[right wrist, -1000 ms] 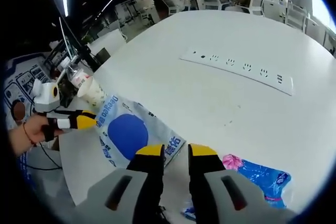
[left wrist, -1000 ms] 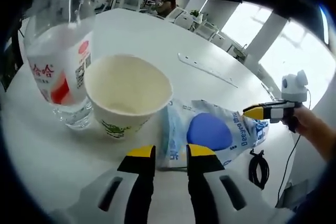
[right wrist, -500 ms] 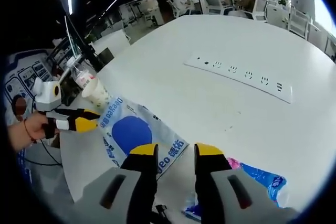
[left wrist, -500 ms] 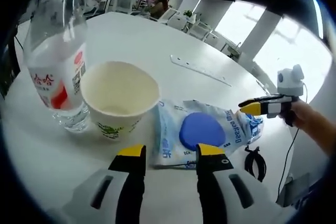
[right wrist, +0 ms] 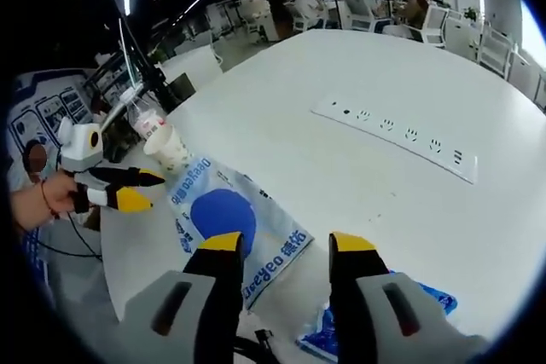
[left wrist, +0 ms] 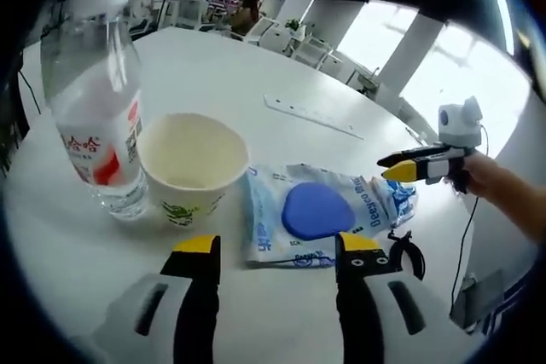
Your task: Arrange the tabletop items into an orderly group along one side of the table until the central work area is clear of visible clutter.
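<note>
1. Left gripper view: clear plastic water bottle stands upright at left on the white table, white cap on, holds clear liquid; red-and-white label with red Chinese characters, looks like "哈哈", plus a small printed code patch.
2. Left gripper view: white paper cup just right of the bottle, about touching it, upright, nothing visible inside; green print low on its wall, unreadable.
3. Left gripper view: wet-wipes pack, pale blue with a dark blue oval flap, lies flat just right of the cup; Latin lettering along its right end, roughly "Deeyeo".
4. Left gripper view: left gripper has its yellow-tipped jaws wide apart, gripping nothing, over the table short of the pack's near edge. Black cable coil by the right jaw at the table edge.
5. Left gripper view: right gripper held by a hand, at right, tips at the pack's right end; contact unclear. White power strip farther back.
6. Right gripper view: right gripper jaws spread wide, empty, above the same wet-wipes pack; reads "Deeyeo" and "德佑".
7. Right gripper view: blue printed packet lies under the right jaw, text unreadable.
8. Right gripper view: left gripper at left, jaws parted, near paper cup and bottle. Power strip lies well apart across the table.
</note>
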`<state>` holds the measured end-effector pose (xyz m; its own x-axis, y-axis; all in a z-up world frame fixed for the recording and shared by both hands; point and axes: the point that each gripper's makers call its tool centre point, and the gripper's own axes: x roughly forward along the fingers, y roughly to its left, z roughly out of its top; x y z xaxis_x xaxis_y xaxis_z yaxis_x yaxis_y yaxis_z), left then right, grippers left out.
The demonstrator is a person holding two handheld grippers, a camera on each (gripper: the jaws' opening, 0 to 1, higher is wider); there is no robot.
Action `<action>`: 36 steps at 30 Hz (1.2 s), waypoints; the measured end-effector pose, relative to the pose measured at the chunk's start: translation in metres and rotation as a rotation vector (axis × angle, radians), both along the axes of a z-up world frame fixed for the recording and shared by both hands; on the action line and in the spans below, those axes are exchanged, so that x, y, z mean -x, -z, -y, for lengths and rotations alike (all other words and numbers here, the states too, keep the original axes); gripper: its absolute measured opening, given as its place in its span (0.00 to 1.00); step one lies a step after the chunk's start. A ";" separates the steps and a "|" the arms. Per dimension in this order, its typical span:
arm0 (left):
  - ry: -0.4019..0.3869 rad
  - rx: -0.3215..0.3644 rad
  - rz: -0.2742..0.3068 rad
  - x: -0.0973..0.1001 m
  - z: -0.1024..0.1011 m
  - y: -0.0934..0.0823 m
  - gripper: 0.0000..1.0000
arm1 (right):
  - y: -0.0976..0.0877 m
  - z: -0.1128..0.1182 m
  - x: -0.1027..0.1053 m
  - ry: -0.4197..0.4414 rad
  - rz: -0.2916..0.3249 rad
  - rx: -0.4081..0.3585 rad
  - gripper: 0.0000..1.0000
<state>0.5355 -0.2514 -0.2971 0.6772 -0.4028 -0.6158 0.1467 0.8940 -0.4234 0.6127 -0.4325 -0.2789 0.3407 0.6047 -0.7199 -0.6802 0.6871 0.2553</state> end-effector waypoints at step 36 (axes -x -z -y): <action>0.062 0.017 0.073 0.028 -0.014 -0.039 0.70 | -0.019 0.030 0.015 -0.131 0.067 0.052 0.61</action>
<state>0.5078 -0.2379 -0.2580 0.6931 -0.4554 -0.5587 0.2329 0.8751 -0.4243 0.5972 -0.4629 -0.2597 0.3094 0.6099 -0.7296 -0.7791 0.6025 0.1732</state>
